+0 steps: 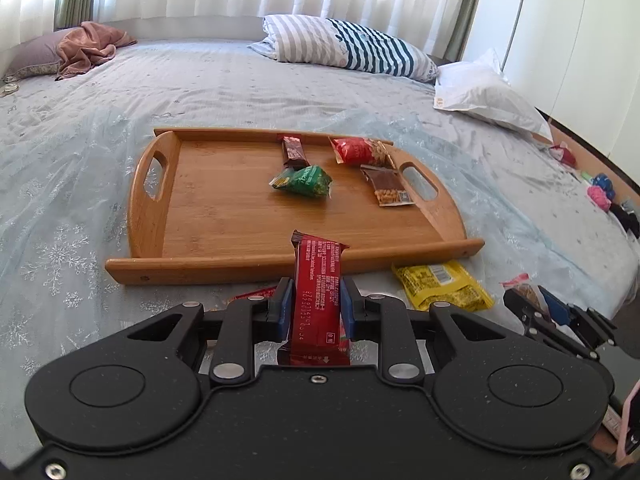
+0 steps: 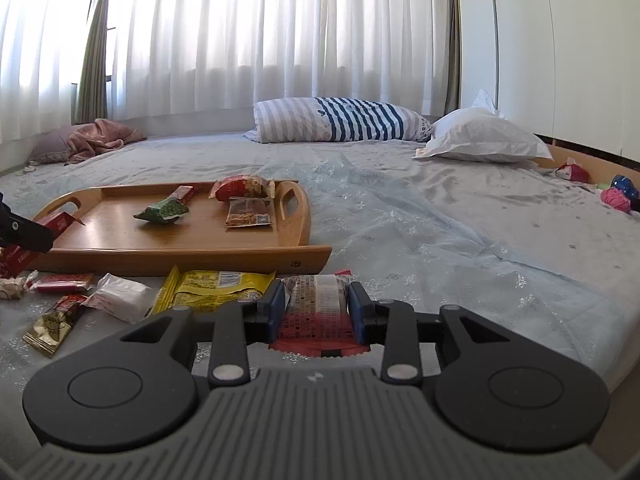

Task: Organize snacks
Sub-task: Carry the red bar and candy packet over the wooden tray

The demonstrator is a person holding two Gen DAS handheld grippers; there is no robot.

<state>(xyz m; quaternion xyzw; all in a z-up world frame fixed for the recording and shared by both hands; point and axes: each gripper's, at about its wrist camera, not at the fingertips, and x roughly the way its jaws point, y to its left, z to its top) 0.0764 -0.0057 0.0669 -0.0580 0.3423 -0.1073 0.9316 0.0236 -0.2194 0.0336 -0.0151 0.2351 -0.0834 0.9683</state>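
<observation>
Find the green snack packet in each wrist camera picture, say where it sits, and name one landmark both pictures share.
Left wrist view: the green snack packet lies on the wooden tray, right of the tray's middle, just below a dark brown bar.
Right wrist view: the packet lies near the tray's middle, in the picture's left half.
Shared landmark: the striped pillow.

Bed (image 2: 440, 216) with pale sheet, striped pillow (image 2: 340, 120); white pillow (image 2: 484, 136), backlit sheer curtains (image 2: 260, 32); white wardrobe (image 2: 560, 48)
</observation>
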